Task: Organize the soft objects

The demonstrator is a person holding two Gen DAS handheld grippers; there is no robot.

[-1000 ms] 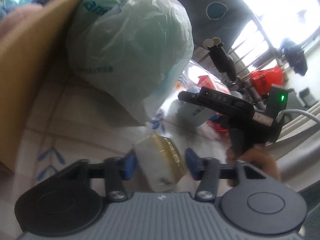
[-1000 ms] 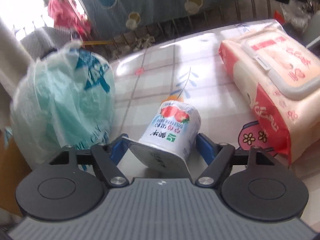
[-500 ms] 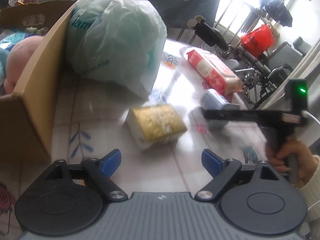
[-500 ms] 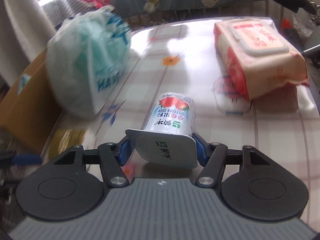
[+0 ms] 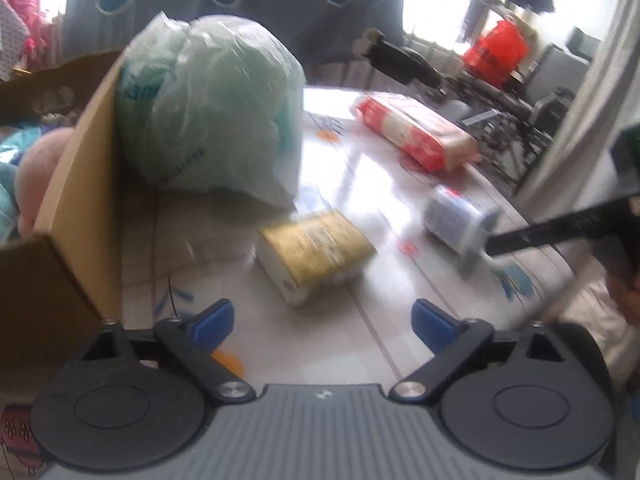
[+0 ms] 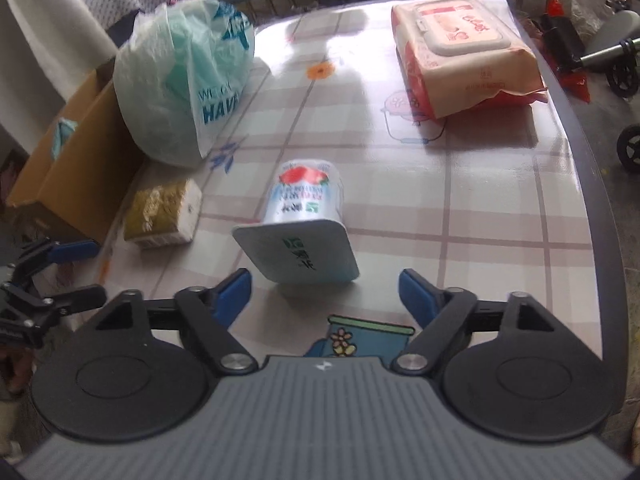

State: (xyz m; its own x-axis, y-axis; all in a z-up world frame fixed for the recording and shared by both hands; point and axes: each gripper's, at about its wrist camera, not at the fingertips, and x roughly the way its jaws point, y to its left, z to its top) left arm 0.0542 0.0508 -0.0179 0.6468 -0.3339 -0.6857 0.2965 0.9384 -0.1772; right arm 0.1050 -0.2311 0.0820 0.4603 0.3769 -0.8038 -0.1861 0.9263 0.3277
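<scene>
Right wrist view: yogurt cup (image 6: 304,216) is seen lying on its side just ahead of the right gripper (image 6: 324,292), lid nearest, long axis pointing away; jaws are opening, nothing clamped.

Counter (image 6: 460,208): white cloth with pink-brown plaid lines. Translucent mint-green plastic bag (image 6: 180,80), blue lettering. Gold-and-white tissue pack (image 6: 162,214). White yogurt cup (image 6: 304,200), red strawberry print. Orange-red wipes pack (image 6: 464,56). Brown cardboard box (image 6: 68,160).
</scene>
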